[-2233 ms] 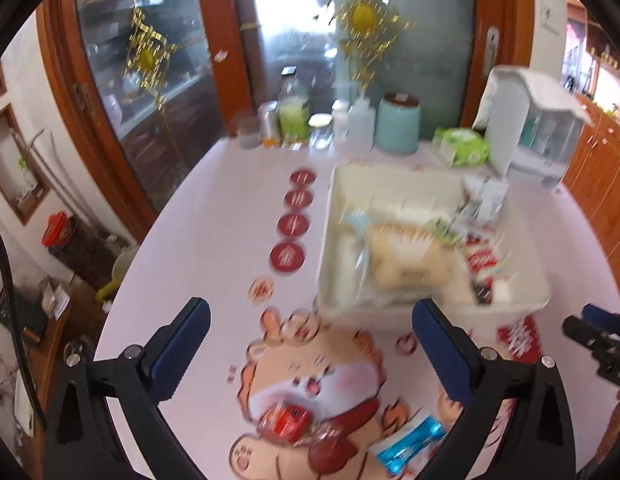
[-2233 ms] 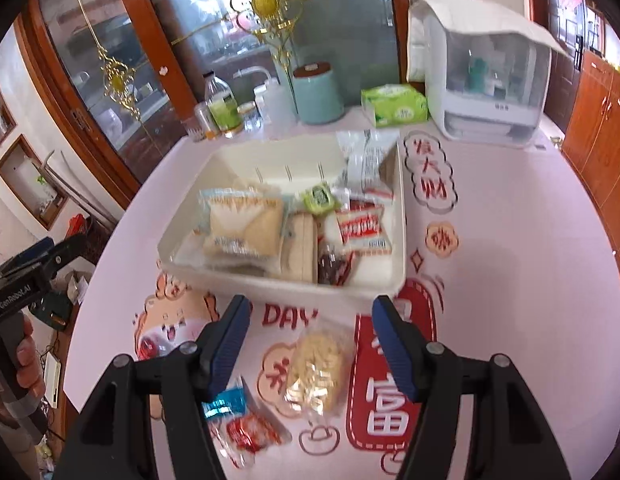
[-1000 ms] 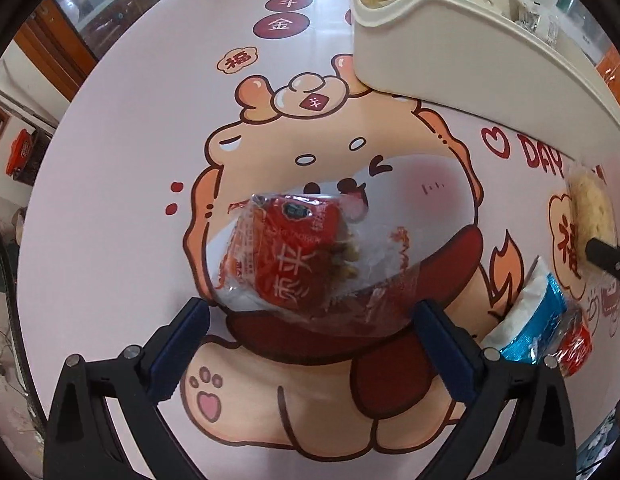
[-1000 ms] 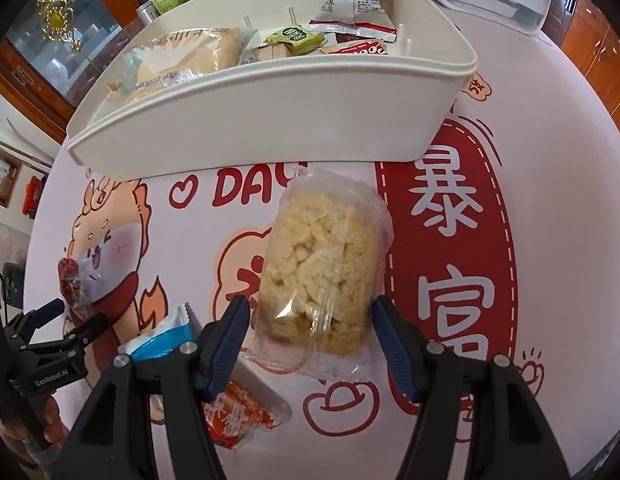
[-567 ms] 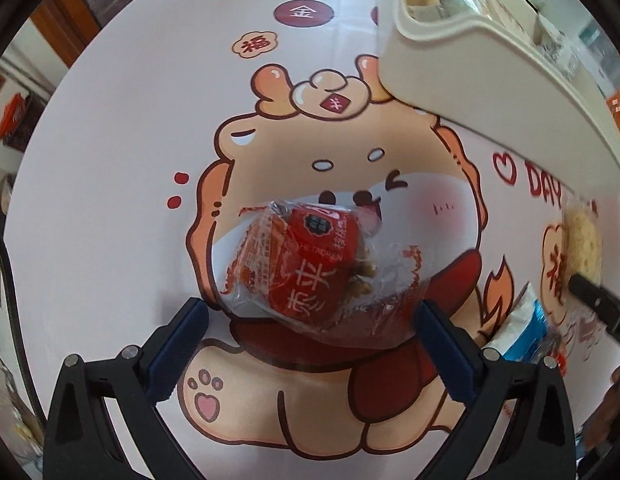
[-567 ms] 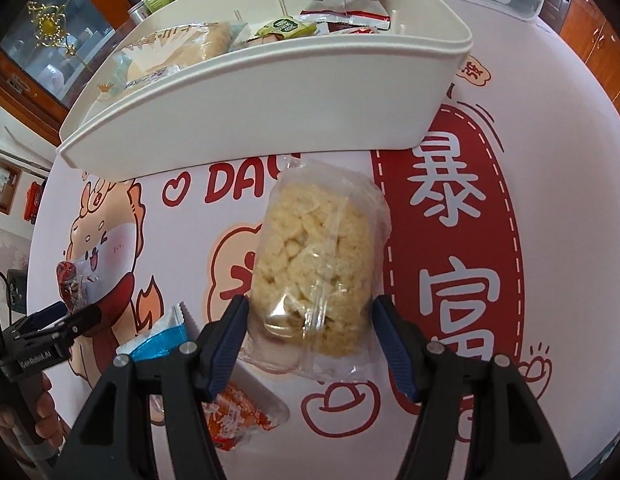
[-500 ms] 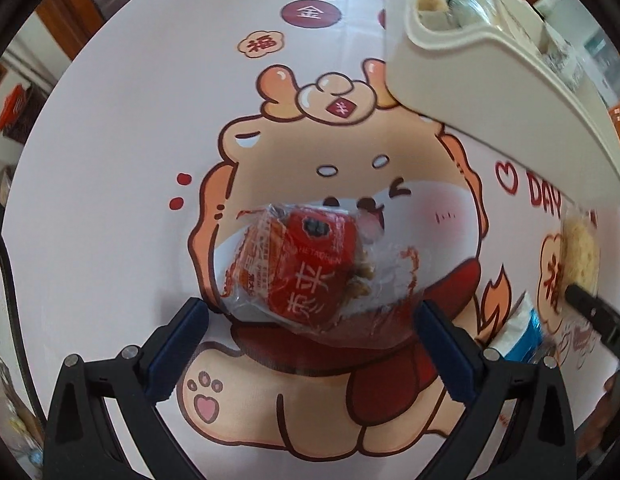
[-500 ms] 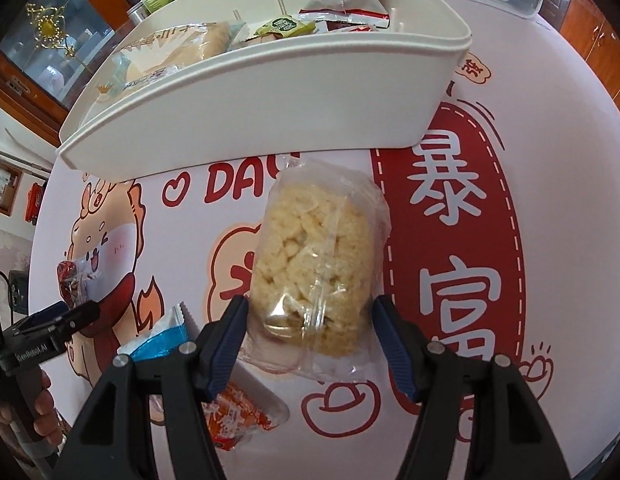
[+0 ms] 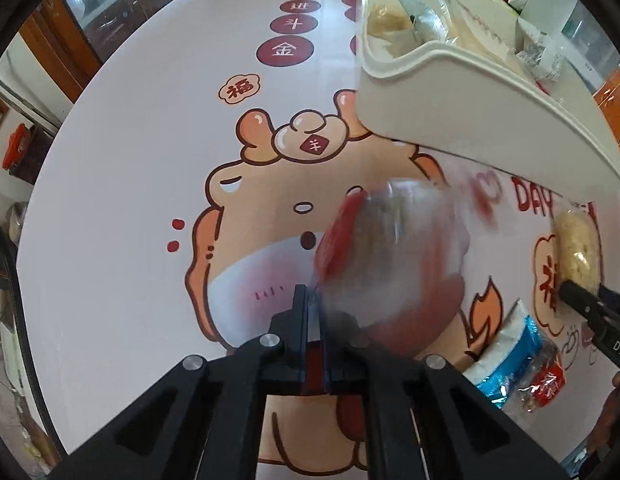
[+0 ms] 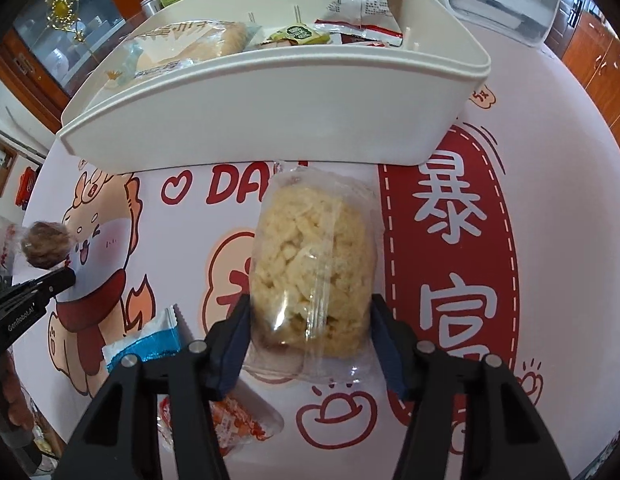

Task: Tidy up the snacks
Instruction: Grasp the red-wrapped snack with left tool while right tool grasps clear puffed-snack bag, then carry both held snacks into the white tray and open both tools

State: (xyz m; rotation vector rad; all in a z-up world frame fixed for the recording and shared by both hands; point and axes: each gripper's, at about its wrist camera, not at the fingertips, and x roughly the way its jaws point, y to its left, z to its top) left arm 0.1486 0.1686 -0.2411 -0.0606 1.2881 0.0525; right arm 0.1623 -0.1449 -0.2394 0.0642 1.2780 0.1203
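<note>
Red-labelled snack packet [image 9: 390,256], blurred, pinched by its clear wrapper edge in the clenched left gripper [image 9: 312,300] above the tablecloth [image 9: 129,184]. Puffed-rice packet [image 10: 314,276] lying before the cream bin [image 10: 269,120], between the closing right gripper [image 10: 310,320] pads. Inside the bin: bread, small packets.

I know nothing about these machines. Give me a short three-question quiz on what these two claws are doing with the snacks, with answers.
1. True or false: the left claw is shut on the edge of the red snack packet.
2. What lies between the right claw's fingers? A) blue wrapper B) pale puffed-rice cake packet C) green sachet
3. Fill in: the snacks already sorted sit in a white ____.

Key:
1. True; the packet hangs blurred from it.
2. B, the pale puffed-rice cake packet; the jaws are closing on it.
3. bin.
</note>
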